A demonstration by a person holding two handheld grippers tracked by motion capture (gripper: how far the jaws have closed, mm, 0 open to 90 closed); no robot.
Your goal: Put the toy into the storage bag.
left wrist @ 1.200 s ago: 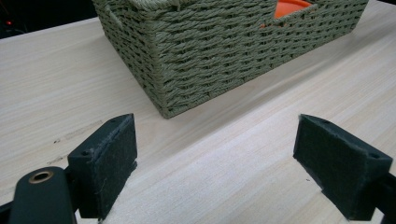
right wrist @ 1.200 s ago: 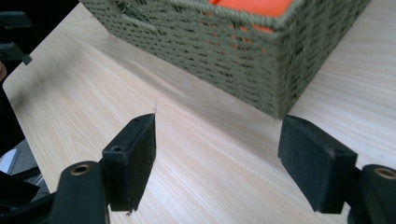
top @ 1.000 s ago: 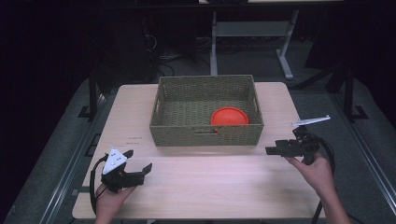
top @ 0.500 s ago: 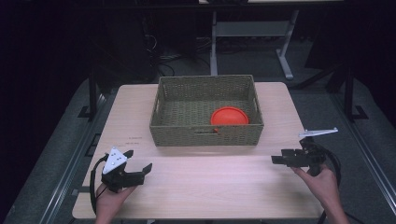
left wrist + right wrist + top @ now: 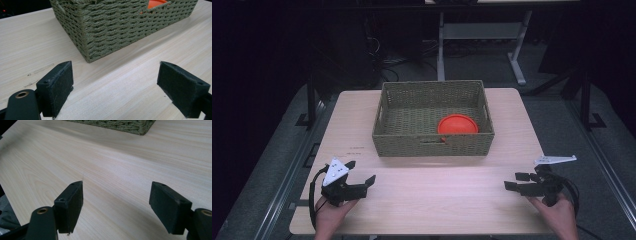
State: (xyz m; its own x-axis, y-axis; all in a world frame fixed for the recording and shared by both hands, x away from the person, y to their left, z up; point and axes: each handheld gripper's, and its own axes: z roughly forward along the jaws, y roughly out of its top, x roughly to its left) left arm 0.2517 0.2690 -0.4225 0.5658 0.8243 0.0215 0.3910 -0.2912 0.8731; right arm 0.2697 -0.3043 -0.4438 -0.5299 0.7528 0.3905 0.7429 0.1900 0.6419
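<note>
Showing one olive-green woven rectangular basket (image 5: 432, 142), one round orange plastic plate (image 5: 458, 124) lying inside it, one pale wooden table (image 5: 432, 200), two black handheld grippers: left (image 5: 362, 172), right (image 5: 513, 181).

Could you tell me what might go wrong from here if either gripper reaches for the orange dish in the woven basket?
1. The round orange dish lies flat against the near wall of the green woven basket, so jaws coming over that wall could catch on the rim.
2. It sits low and flat; the open left gripper or right gripper may slip off its edge.
3. A push on the light basket could slide it across the pale wooden table.
</note>
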